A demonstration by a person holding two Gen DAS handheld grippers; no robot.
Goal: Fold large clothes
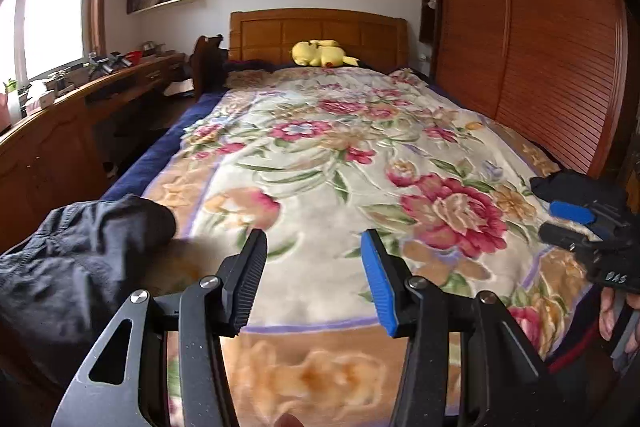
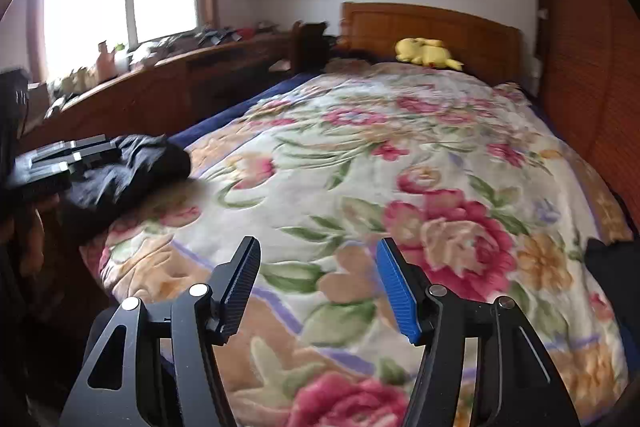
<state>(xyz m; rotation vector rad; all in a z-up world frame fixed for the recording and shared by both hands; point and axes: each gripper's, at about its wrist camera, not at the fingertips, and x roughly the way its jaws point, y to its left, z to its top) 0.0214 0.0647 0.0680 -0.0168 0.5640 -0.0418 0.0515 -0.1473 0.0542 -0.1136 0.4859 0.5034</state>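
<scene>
**Left wrist and right wrist views: both grippers empty above a floral bed**

Left wrist view looks along the left gripper [image 1: 314, 247], which hangs over the near end of a bed [image 1: 132, 171] covered by a floral blanket [image 1: 320, 155]. Its jaws stand partly open, one pad black and one blue, with only blanket showing in the gap; they hold nothing and touch nothing. A dark garment [image 1: 80, 259] lies bunched at the bed's near left corner, draping over the left edge, just beside the left gripper but apart from its jaws.

At the bed's near right edge the right gripper [image 1: 576, 223] appears, seen from the side, with a second dark piece of cloth [image 1: 572, 185] just behind it; whether it touches that cloth cannot be told. Part of a hand [image 1: 612, 311] shows below it.

Right wrist view looks along that same right gripper [image 2: 318, 247], also over the near end of the bed. Its jaws are apart by a moderate gap, empty, with blanket visible between the pads. The dark garment [image 2: 124, 171] sits at the near left corner here too, with the left gripper [image 2: 68, 155] right against it, blurred.

A yellow plush toy [image 1: 320, 53] lies at the far end by the wooden headboard [image 1: 316, 31]. A long wooden table [image 1: 80, 95] runs along the left side under a window [image 1: 52, 7].
</scene>
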